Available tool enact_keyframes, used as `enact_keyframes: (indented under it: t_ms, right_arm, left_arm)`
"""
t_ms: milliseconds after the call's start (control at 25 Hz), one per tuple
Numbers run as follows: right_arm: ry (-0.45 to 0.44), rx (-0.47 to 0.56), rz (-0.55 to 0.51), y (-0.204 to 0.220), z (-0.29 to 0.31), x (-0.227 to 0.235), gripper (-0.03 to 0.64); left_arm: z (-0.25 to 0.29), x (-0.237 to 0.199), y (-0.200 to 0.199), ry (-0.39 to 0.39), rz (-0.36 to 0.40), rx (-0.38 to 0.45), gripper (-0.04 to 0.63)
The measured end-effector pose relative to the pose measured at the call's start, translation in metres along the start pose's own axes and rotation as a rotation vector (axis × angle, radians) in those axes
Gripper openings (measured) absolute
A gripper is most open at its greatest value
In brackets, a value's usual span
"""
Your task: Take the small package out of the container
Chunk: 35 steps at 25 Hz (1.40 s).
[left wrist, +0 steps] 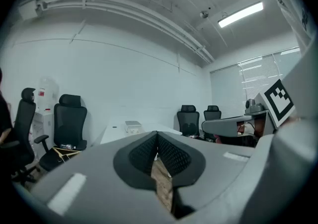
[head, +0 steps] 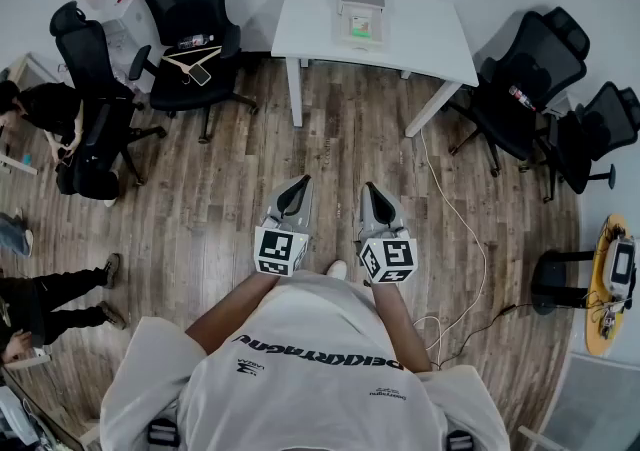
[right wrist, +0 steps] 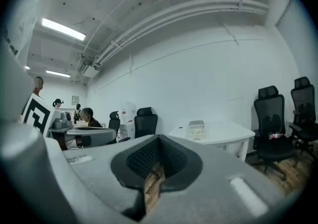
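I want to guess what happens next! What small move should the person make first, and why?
Probably step toward the white table: the container sits on it, well beyond the left gripper and right gripper, both shut and empty.

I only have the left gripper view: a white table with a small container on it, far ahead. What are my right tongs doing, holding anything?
Observer: No. The right gripper view shows the right tongs shut with nothing between them.
Operator: How do I stand relative to the table?
Observer: In the head view the left tongs and the right ones hang side by side over wooden floor, well short of the white table carrying the container.
Operator: Anything lying near my path?
Observer: A white cable trails across the floor, off to your right rather than straight ahead.
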State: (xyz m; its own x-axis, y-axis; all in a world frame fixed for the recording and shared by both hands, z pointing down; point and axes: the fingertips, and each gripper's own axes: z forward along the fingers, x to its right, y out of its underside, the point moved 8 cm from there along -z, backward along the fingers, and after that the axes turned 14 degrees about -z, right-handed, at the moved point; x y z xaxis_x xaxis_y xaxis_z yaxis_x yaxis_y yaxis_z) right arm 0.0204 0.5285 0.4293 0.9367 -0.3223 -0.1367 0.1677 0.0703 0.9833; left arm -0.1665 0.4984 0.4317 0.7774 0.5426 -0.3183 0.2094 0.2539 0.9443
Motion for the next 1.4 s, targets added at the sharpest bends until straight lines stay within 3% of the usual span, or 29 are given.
enact_keyframes:
  t_ms: [440,1040,1400]
  right_arm:
    - [-0.026,0.027,0.009,0.003,0.006,0.024,0.0]
    - [-0.064,0.04,-0.005,0.017,0.008,0.09,0.0]
    - [-0.075,0.017,0.012,0.031,0.014,0.103,0.0]
  left_arm:
    - [0.019,0.012,0.003,-0.014,0.014,0.002,-0.012]
    - [0.068,0.049,0.023,-0.107,0.038,0.0,-0.012]
    - [0.076,0.057,0.032,-0.136,0.053,-0.015,-0.012]
